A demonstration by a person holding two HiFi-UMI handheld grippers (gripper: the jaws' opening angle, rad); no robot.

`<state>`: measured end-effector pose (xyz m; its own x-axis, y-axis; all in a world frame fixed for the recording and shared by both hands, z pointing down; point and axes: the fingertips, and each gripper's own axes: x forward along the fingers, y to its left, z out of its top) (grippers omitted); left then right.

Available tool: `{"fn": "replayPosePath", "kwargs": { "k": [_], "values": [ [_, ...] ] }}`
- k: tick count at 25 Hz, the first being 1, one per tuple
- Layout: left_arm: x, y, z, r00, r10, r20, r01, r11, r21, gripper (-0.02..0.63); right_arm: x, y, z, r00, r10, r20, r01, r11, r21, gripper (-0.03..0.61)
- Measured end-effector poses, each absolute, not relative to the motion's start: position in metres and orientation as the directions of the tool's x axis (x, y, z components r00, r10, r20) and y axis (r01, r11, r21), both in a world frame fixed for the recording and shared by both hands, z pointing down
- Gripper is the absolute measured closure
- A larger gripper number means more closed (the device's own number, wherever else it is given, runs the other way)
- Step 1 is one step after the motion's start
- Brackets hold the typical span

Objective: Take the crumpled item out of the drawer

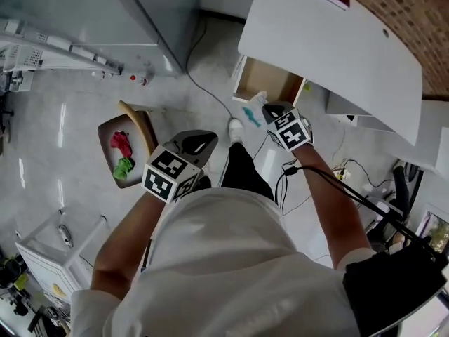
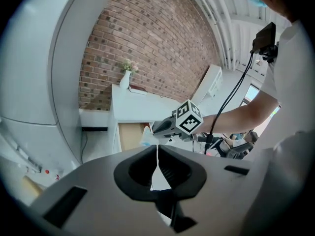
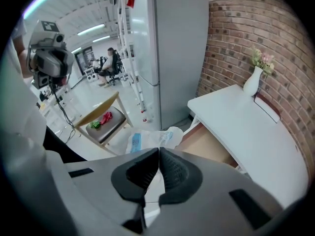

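Observation:
The crumpled item (image 1: 252, 110), a white wrapper with blue print, hangs from my right gripper (image 1: 264, 111), whose jaws are shut on it. It is held just in front of the open wooden drawer (image 1: 269, 80) under the white desk (image 1: 330, 55). In the right gripper view the wrapper (image 3: 150, 138) sticks out past the closed jaw tips of the right gripper (image 3: 159, 150), with the drawer (image 3: 209, 146) to its right. My left gripper (image 1: 198, 143) hangs lower left, shut and empty. The left gripper (image 2: 157, 149) faces the right gripper's marker cube (image 2: 189, 118) and the wrapper (image 2: 147, 136).
A wooden chair (image 1: 125, 123) with red and green crumpled things (image 1: 123, 153) on its seat stands on the floor at left. A grey cabinet (image 1: 140, 20) is behind it. A vase (image 3: 252, 81) stands on the desk. Cables (image 1: 330, 188) trail at right. A white box (image 1: 49, 255) sits lower left.

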<state>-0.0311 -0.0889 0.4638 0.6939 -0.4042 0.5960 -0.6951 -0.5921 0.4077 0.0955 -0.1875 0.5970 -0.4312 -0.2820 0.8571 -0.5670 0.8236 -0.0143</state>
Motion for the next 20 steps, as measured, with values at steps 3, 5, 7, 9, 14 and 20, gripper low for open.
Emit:
{"fn": "replayPosePath", "kwargs": {
  "k": [3, 5, 7, 9, 14, 20],
  "values": [
    [-0.039, -0.073, 0.455, 0.698, -0.409, 0.587, -0.691, -0.601, 0.403, 0.588, 0.094, -0.158, 0.568, -0.44, -0.307, 0.844, -0.602, 0.798, -0.023, 0.548],
    [-0.044, -0.062, 0.45, 0.701, -0.409, 0.585, -0.688, -0.605, 0.401, 0.588, 0.094, -0.137, 0.55, -0.446, -0.326, 0.834, -0.628, 0.778, -0.031, 0.548],
    [-0.051, -0.051, 0.446, 0.704, -0.407, 0.583, -0.684, -0.609, 0.401, 0.588, 0.093, -0.117, 0.533, -0.452, -0.344, 0.823, -0.655, 0.754, -0.045, 0.548],
    [-0.058, -0.041, 0.445, 0.707, -0.404, 0.581, -0.681, -0.611, 0.404, 0.588, 0.092, -0.099, 0.518, -0.456, -0.365, 0.811, -0.677, 0.734, -0.051, 0.548],
    [-0.071, -0.019, 0.443, 0.713, -0.406, 0.572, -0.675, -0.617, 0.404, 0.588, 0.086, -0.058, 0.49, -0.467, -0.407, 0.785, -0.712, 0.7, -0.061, 0.548],
    [-0.089, 0.001, 0.446, 0.716, -0.405, 0.568, -0.672, -0.62, 0.404, 0.588, 0.07, -0.022, 0.467, -0.473, -0.437, 0.765, -0.728, 0.683, -0.059, 0.548]
  ]
}}
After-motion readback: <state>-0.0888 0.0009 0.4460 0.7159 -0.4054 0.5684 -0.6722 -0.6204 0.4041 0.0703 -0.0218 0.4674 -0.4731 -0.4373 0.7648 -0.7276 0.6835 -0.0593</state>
